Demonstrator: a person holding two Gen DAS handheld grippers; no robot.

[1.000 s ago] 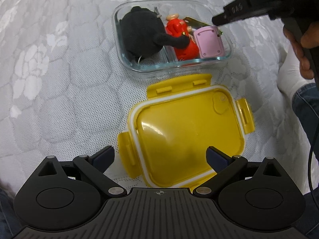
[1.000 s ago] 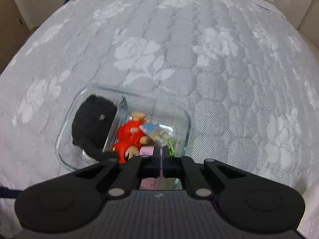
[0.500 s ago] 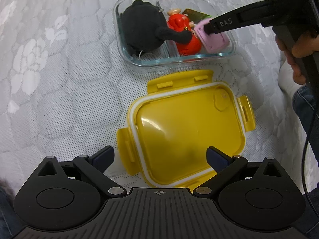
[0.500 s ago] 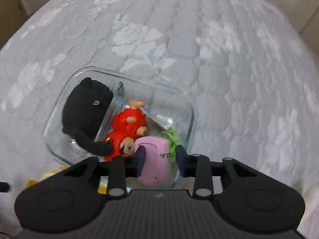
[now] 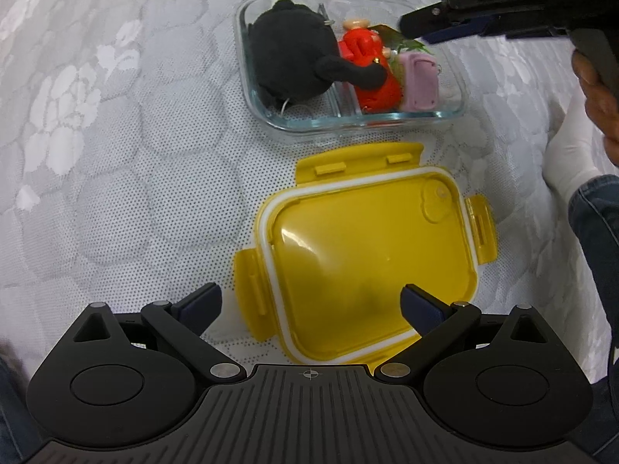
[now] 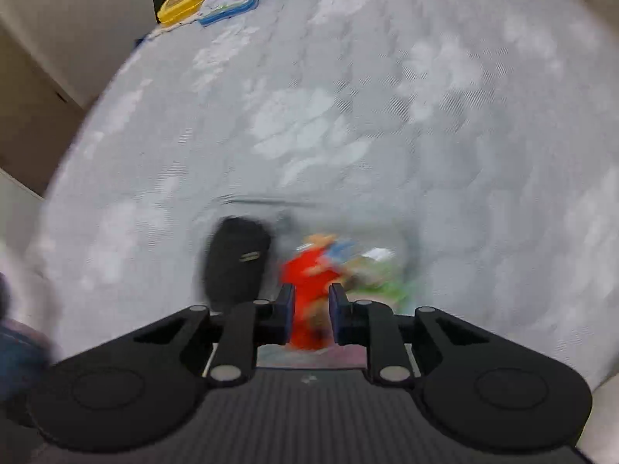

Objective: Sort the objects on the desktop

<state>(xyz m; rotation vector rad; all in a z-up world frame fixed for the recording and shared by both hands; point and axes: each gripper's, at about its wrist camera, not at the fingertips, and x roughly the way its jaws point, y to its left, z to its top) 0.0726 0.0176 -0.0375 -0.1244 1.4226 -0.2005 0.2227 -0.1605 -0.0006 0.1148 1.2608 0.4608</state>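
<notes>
Left gripper hung wide open over the yellow lid, nothing gripped. Right gripper sat above the glass container, jaws closing with nothing between them. Pink case lay in the right compartment beside the red figure; black plush in the left.

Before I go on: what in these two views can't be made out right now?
- Right wrist view: motion blur smears the glass container; its rim and the small items beside the red figure are unreadable.
- Right gripper in the left wrist view: cut off by the top edge; its jaws are closing with nothing visibly between them.
- Green item: half hidden behind the pink case.
- Yellow lid: near edge covered by the left gripper.
</notes>
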